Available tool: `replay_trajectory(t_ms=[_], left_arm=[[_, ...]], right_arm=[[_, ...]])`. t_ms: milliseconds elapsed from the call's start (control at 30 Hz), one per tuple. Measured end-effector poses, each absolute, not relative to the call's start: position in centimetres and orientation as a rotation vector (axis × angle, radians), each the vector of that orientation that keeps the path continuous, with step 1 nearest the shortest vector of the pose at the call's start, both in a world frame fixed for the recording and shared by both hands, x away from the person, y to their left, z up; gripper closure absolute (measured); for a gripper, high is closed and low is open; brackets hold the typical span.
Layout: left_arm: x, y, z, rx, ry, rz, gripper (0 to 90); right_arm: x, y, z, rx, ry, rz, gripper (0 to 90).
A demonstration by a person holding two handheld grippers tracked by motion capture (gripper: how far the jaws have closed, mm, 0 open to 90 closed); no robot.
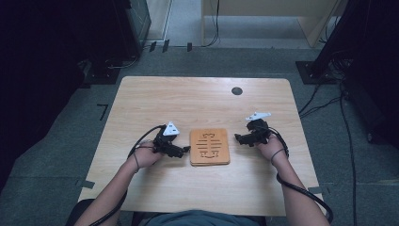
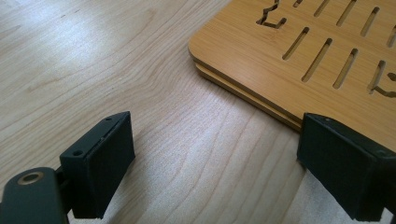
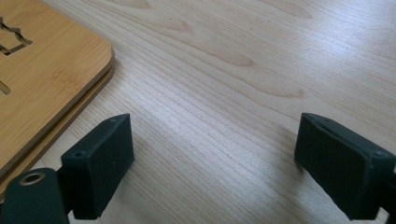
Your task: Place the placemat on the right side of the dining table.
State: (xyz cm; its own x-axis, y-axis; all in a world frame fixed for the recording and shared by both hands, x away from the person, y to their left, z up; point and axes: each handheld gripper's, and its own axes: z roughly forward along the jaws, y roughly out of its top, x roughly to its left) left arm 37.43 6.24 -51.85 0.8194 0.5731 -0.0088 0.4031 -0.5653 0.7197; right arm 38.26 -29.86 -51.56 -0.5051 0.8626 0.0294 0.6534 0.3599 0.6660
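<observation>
Two thin square bamboo boards with cut slots lie stacked (image 1: 210, 147) in the middle of the table. My left gripper (image 1: 186, 149) rests on the table just left of the stack, jaws open and pointing at its left edge. In the left gripper view the stack (image 2: 299, 56) fills the upper right, its corner close to my open left gripper (image 2: 215, 163). My right gripper (image 1: 236, 138) sits just right of the stack, open, pointing at its right edge. In the right gripper view the stack (image 3: 42, 79) lies at the left, beside my open right gripper (image 3: 212, 163), with bare table between the jaws.
The light wooden table (image 1: 155, 103) has a round dark cable hole (image 1: 237, 91) near its far edge. Cables trail from both grippers toward the person. Dark equipment and floor cables surround the table.
</observation>
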Motion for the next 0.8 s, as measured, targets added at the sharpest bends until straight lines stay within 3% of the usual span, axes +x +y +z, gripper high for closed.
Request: replay_trajectory(t_ms=[300,500,800], left_arm=[[37.42,6.28,-51.85,2.248,0.711,0.290,10.1],[37.41,6.28,-51.85,2.249,0.710,0.291,10.1],[37.40,6.26,-51.87,2.247,0.711,0.293,10.1]], right_arm=[[38.19,-29.57,-51.65,1.355,2.284,0.898,9.0],[38.21,-29.15,-51.91,1.338,2.301,0.897,0.3],[38.43,-28.96,-51.76,1.348,2.318,0.866,0.0]])
